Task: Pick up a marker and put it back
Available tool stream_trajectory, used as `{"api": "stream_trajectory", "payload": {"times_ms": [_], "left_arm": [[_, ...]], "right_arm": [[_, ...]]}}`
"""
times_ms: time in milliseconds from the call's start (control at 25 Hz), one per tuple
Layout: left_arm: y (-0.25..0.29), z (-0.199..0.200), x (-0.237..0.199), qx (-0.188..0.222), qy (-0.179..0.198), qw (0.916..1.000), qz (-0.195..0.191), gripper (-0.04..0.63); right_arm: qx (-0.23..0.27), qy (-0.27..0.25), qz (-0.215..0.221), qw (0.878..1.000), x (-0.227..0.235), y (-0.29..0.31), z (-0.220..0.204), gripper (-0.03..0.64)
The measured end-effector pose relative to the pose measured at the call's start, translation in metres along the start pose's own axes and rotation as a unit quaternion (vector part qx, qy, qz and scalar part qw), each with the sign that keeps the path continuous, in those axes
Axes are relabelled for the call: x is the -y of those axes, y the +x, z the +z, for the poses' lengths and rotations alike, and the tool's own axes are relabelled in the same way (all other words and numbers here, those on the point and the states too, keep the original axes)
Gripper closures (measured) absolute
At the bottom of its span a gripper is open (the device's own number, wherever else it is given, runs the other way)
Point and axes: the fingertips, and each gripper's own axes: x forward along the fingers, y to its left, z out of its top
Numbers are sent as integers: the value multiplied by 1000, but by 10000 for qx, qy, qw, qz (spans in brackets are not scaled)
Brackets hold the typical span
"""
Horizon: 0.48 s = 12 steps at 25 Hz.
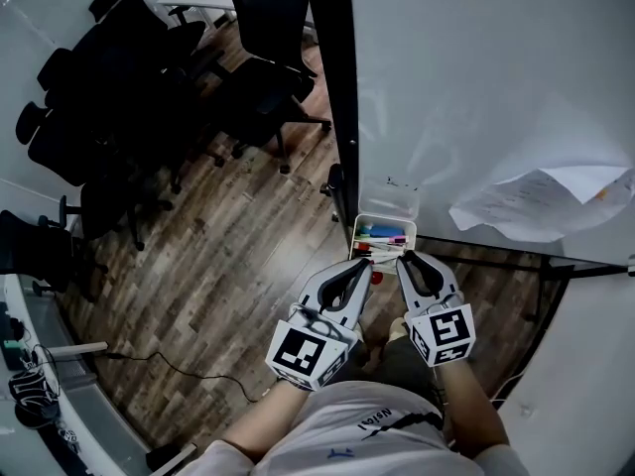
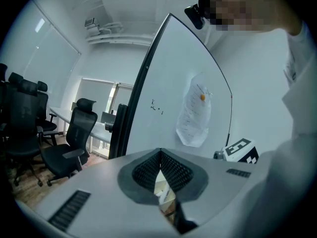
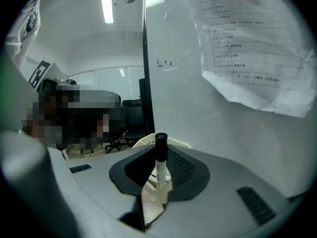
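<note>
A white marker with a black cap [image 3: 161, 168] stands upright between the jaws of my right gripper [image 3: 159, 156], which is shut on it. In the head view the right gripper [image 1: 407, 262] hovers just in front of the white marker tray [image 1: 389, 198] on the whiteboard, where several coloured markers [image 1: 381, 233] lie. My left gripper [image 1: 365, 268] sits beside it on the left, also close to the tray. In the left gripper view its jaws [image 2: 160, 156] meet at the tips with nothing between them.
The whiteboard [image 1: 476, 87] fills the right side, with a curled paper sheet [image 1: 541, 201] stuck to it. Its black frame post [image 1: 337, 87] runs down to the tray. Black office chairs [image 1: 268, 28] stand on the wooden floor at left. A cable [image 1: 189, 370] lies across the floor.
</note>
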Motion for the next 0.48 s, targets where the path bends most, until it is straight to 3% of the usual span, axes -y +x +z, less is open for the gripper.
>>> {"api": "stream_trajectory", "payload": {"times_ms": [240,480], "left_arm": [[6,-9,-4,-33,-52,9999,-83,584],[13,-4,3,-38,-82,9998,-166,584]], "right_arm": [[-210,24,33,9998,0,7,-11,531],[-100,-28,-67,9999,7,-4,10,495]]}}
